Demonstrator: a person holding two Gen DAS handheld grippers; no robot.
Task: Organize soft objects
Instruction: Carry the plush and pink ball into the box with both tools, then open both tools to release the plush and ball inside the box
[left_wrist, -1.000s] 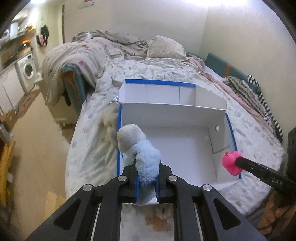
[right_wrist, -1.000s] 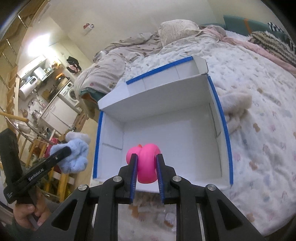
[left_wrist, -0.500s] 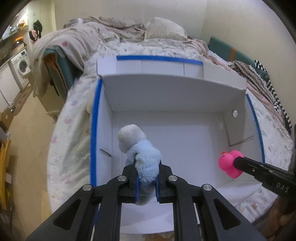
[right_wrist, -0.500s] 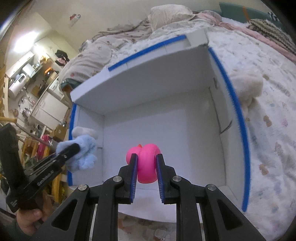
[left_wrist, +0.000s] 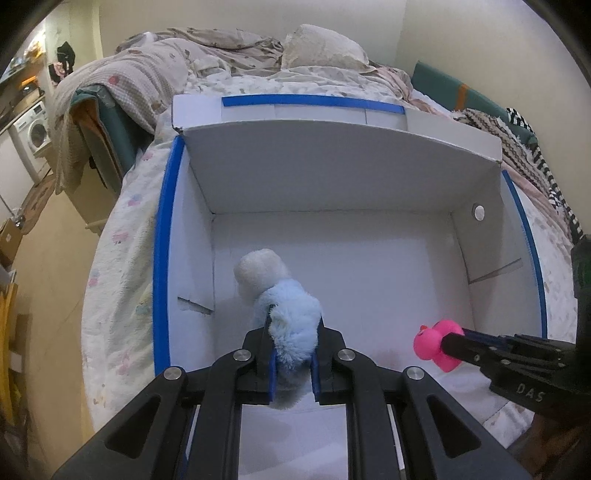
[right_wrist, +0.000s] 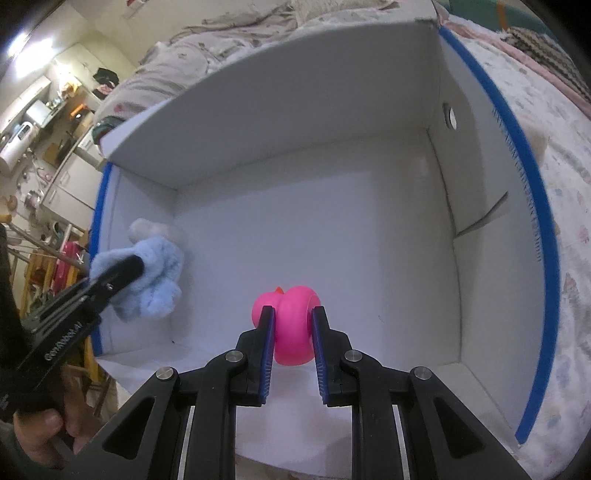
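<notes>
Plush toy (left_wrist: 291, 317) and pink duck (right_wrist: 293, 325) held over box (left_wrist: 332, 170).

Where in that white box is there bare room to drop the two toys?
Nearly the whole floor of the white box is bare, from back wall to right wall. It is crowded only at the left wall, around the blue plush, and near the pink duck.

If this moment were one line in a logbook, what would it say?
left gripper: shut on blue plush toy | right gripper: shut on pink duck | both inside white box | nothing released
</notes>
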